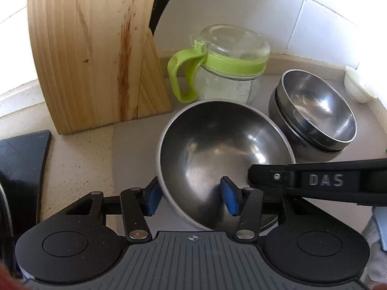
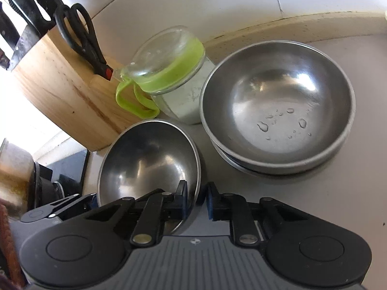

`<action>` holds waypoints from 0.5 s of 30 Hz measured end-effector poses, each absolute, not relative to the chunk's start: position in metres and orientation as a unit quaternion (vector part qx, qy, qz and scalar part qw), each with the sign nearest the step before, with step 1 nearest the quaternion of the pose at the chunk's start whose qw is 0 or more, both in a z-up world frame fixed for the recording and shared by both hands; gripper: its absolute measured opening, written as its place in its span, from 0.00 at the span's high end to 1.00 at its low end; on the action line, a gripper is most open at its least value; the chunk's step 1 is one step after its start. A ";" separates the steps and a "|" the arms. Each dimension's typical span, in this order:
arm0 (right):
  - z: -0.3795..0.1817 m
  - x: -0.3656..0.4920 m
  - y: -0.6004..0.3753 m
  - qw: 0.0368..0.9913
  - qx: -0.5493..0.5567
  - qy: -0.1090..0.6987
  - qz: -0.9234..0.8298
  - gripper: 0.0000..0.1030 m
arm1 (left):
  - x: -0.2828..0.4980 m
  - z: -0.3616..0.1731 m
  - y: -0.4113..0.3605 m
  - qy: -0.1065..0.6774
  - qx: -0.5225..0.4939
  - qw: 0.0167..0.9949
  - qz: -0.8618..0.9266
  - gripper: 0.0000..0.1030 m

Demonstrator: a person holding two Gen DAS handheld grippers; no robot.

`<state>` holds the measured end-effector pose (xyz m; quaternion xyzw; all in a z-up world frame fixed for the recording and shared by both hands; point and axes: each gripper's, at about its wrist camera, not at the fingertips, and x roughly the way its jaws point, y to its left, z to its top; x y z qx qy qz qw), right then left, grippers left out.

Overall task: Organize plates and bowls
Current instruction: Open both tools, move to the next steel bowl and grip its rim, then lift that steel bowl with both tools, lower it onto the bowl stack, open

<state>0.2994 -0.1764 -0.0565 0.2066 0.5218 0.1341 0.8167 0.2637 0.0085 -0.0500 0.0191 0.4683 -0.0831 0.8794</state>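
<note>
A steel bowl (image 1: pixel 217 154) is sitting tilted on the grey bench (image 1: pixel 130 149), its near rim lying between both hand-held grippers. The left hand-held gripper (image 1: pixel 191 197) is straddling the bowl's rim at about seven o'clock: one blue pad (image 1: pixel 152 199) is lying outside the wall, the other inside the basin, and I cannot tell whether they are pressing on the metal. The right hand-held gripper (image 2: pixel 197 201) is standing nearly closed over the same rim at about five o'clock in its own view, one finger inside and one outside; contact is again unclear.

Bowls in view are numbering four: the tilted one, two nested in a stack (image 2: pixel 278 106) at two o'clock from it, and a small white bowl (image 1: pixel 358 85) farther off toward the wall. The top stacked bowl is holding a few water droplets (image 2: pixel 262 126).

One glass jar (image 1: pixel 229 72) with a green collar and handle is standing at twelve o'clock, holding a pale, whitish filling. One wooden knife block (image 1: pixel 89 55) is standing at ten o'clock, holding black scissors (image 2: pixel 82 31).
</note>
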 end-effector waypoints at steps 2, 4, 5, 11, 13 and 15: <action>-0.058 0.300 -0.177 0.815 0.206 0.524 0.137 0.80 | 0.263 -0.050 0.006 0.465 0.028 0.881 -0.082 0.44; -0.058 0.299 -0.179 0.812 0.209 0.526 0.141 0.80 | 0.262 -0.049 0.004 0.462 0.033 0.882 -0.082 0.44; -0.058 0.299 -0.180 0.811 0.211 0.527 0.142 0.80 | 0.262 -0.049 0.004 0.463 0.034 0.882 -0.082 0.44; -0.058 0.292 -0.183 0.804 0.209 0.536 0.149 0.81 | 0.256 -0.047 0.003 0.468 0.037 0.879 -0.083 0.44; -0.057 0.289 -0.184 0.802 0.209 0.539 0.152 0.80 | 0.251 -0.046 0.003 0.469 0.038 0.878 -0.083 0.44; -0.056 0.285 -0.184 0.800 0.208 0.541 0.155 0.81 | 0.246 -0.044 0.002 0.471 0.039 0.877 -0.083 0.44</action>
